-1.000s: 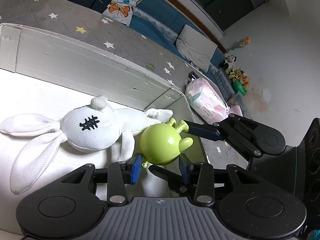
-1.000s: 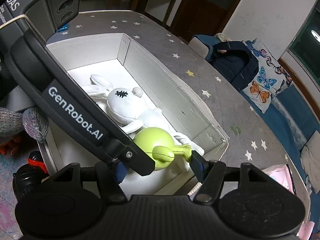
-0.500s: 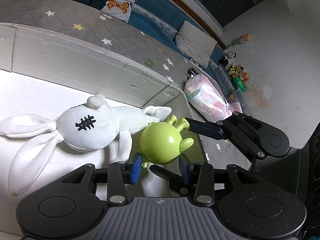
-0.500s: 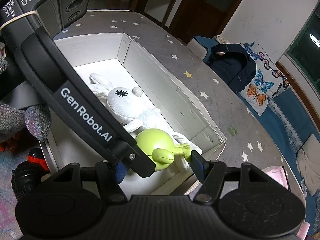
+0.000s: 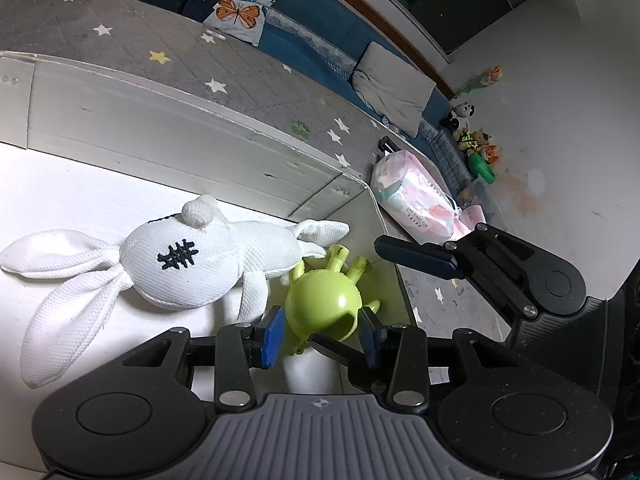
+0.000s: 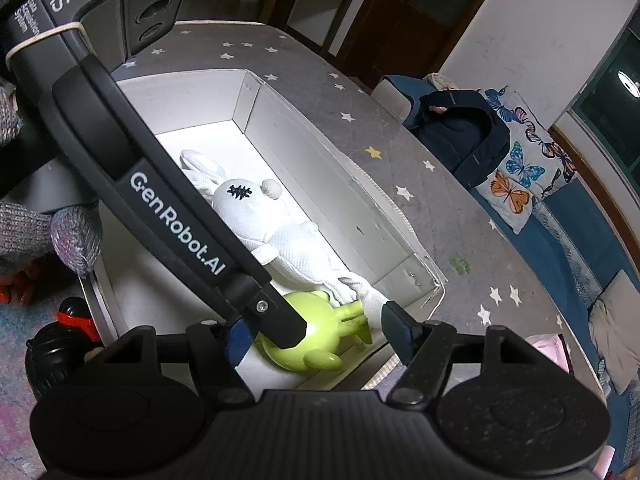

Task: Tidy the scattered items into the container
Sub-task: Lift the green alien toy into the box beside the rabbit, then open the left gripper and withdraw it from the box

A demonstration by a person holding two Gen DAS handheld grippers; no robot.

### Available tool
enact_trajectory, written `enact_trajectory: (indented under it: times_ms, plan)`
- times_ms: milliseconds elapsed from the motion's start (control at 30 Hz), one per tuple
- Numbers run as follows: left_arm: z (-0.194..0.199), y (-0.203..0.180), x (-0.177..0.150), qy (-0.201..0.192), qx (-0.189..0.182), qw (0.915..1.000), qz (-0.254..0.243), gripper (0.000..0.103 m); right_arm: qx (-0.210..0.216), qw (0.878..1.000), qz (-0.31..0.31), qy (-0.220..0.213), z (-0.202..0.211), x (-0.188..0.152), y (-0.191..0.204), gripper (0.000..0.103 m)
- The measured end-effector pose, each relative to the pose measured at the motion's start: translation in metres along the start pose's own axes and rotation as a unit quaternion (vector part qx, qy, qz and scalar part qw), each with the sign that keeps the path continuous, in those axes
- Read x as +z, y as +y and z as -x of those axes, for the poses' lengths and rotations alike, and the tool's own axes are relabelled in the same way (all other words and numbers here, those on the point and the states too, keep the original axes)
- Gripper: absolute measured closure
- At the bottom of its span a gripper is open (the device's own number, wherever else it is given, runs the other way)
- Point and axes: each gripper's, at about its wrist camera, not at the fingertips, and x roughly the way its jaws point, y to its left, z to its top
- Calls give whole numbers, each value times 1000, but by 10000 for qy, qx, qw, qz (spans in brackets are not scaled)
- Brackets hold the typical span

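Note:
A green round toy with antennae (image 5: 320, 304) lies on the floor of the white box (image 5: 160, 132), next to a white rabbit plush (image 5: 188, 268). My left gripper (image 5: 322, 338) hovers over it, blue pads either side of the toy, not clamping it. In the right wrist view the green toy (image 6: 320, 340) sits between the fingers of my right gripper (image 6: 320, 332), whose jaws are opening with the pads clear of it. The left gripper's arm crosses that view and hides part of the toy. The rabbit plush (image 6: 256, 216) stretches along the box (image 6: 320, 184).
The box sits on a grey star-patterned mat (image 6: 400, 128). A pink tissue pack (image 5: 416, 200) lies beyond its end wall. A black and red toy (image 6: 68, 328) is outside the near wall, beside a gloved hand (image 6: 40, 232). A dark backpack (image 6: 468, 136) and butterfly pillow (image 6: 520, 176) lie farther off.
The green toy has dropped a little and rolled, so its hollow underside now faces the left camera. The right gripper's fingers have spread wider. The left gripper's gap is unchanged.

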Motion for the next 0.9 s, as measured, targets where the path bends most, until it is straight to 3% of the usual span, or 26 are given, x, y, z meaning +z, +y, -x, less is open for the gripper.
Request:
enact_trajectory:
  times_ms: [533,900]
  plan:
    - [21,-10,-7,-193,29,9996,-189,61,-165,9989,-363,-264,27,-7,5,26]
    - [43,-30,-23,-417,121,9977,-529,61,-377,9923,-969,-677,58,-19,9,21]
